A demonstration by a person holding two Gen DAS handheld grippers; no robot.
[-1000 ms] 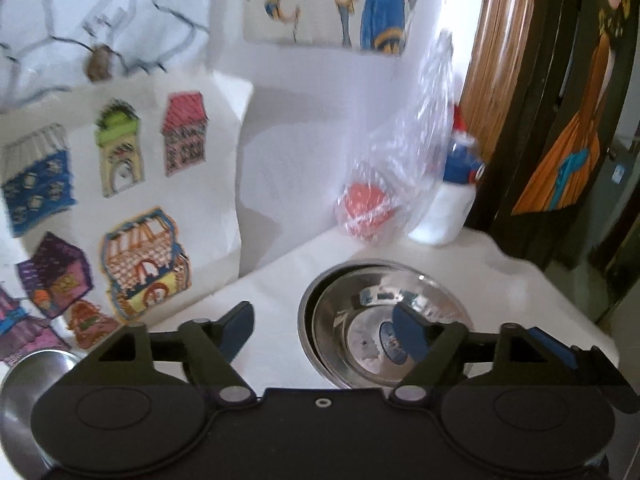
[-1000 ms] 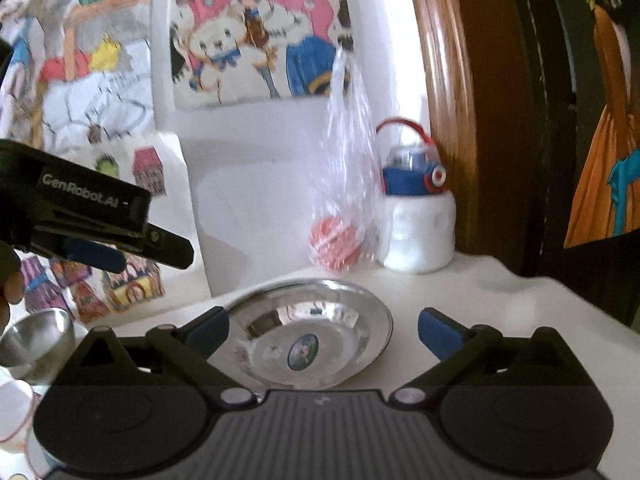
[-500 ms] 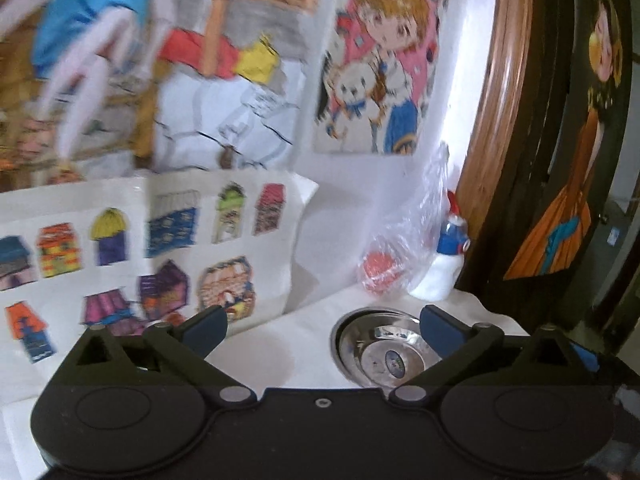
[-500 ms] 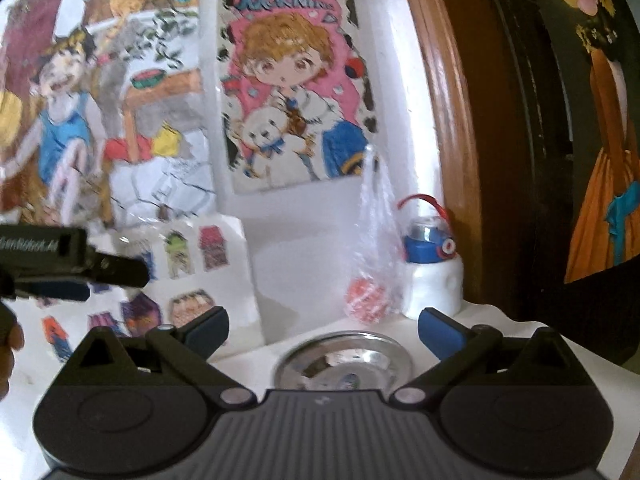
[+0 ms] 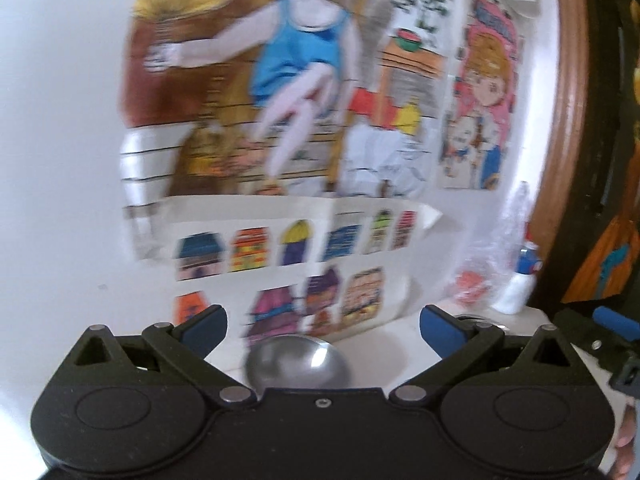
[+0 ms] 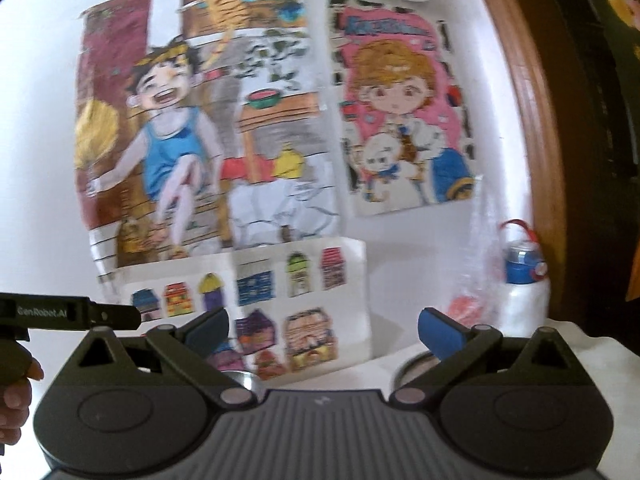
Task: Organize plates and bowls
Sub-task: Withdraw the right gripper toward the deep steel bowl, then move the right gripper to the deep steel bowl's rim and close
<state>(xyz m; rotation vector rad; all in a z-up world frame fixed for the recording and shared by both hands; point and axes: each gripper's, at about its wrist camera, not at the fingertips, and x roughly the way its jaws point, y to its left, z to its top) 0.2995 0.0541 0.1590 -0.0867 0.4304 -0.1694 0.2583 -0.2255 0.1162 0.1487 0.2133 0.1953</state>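
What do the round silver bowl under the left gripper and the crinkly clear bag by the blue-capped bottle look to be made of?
The round silver bowl looks like polished metal, probably stainless steel: grey, with a bright mirror glint. The crinkly clear bag looks like thin plastic film: see-through, wrinkled, something red showing inside. Blur leaves both uncertain.

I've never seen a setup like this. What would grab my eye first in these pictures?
Bright hand-coloured drawings covering the white wall, with a sheet of little houses propped below them. In the foreground, each view is framed by a black gripper with blue-tipped jaws spread wide. A shiny steel bowl sits on the table just ahead of the left one.
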